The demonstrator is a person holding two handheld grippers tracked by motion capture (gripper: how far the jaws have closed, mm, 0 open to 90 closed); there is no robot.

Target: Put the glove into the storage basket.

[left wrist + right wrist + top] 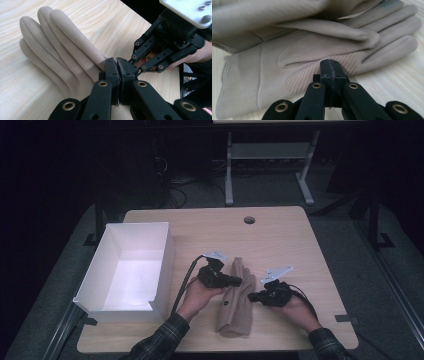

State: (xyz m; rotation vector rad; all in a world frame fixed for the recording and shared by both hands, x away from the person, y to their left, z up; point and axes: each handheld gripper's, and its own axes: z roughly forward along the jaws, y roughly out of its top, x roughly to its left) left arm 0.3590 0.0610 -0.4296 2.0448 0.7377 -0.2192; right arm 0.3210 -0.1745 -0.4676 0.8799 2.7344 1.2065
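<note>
Two beige gloves [237, 297] stacked near counter [280, 235] front edge, between left claw [240, 281] and right claw [253, 296]; white box [131, 266] at left edge, nothing inside. Left gripper view: left claw [117, 65] closed, tips against glove fabric [62, 47], pinch unclear. Right gripper view: right claw [332, 68] closed, empty, at glove palm [294, 50]. Gloves not yet boxed. No legible writing.

High view dim, room black from 9 through 12 to 3 o'clock; light from above falls on table [280, 240], white box [131, 270] interior glowing, slightly soft. Both gripper views bright, even; glove [312, 47] sharp, near jaws at 6 o'clock blurred.
</note>
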